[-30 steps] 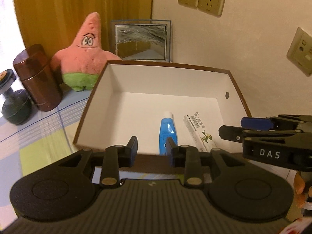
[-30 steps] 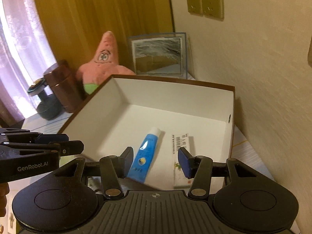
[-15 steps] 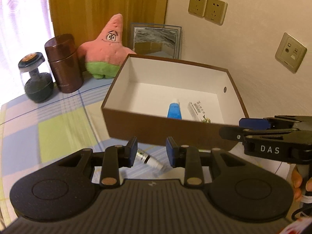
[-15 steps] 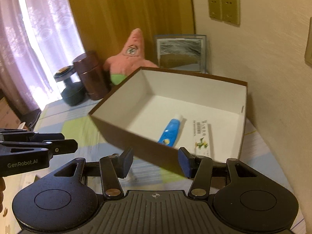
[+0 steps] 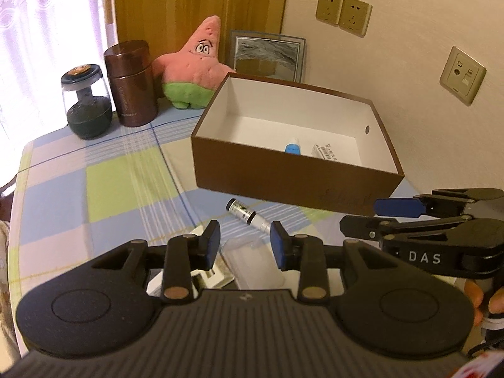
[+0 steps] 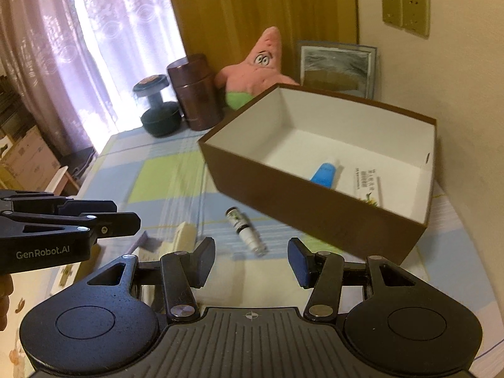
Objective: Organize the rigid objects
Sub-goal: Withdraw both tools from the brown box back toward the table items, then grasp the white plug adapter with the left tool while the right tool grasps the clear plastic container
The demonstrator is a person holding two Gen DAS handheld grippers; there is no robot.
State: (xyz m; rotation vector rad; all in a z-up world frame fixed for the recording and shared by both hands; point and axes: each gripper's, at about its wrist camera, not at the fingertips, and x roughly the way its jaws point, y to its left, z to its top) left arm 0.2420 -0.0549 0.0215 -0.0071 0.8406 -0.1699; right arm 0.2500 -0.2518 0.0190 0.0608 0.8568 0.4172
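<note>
1. Brown cardboard forms the box (image 5: 283, 182), white inside, which stands on the checked tablecloth (image 5: 104, 186) near the wall.
2. Inside the box lie a blue tube (image 6: 324, 174) and a white packet (image 6: 367, 186) with print on it; the near wall of the box cuts off the lower part of both in each view.
3. On the cloth just in front of the box lies a small bottle (image 5: 249, 215) with a dark cap, on its side; in the right wrist view it is blurred and its label cannot be read.
4. The left gripper (image 5: 244, 245) hovers over the cloth with its jaws apart and nothing between them.
5. Below the left gripper sit a white flat object (image 5: 211, 275) and a clear plastic piece (image 5: 258, 263); the gripper body covers much of them, so what they are is hard to tell.
6. The right gripper (image 6: 250, 263) is also spread wide and holds nothing; the bottle lies just beyond its fingertips.
7. At the back stand a pink star plush (image 5: 197, 63), a brown canister (image 5: 130, 82), a dark jar (image 5: 86, 100) with a clear top, and a framed picture (image 5: 267, 55) partly hidden behind the box.
8. The person's fingers show only as slivers at the frame edges.
</note>
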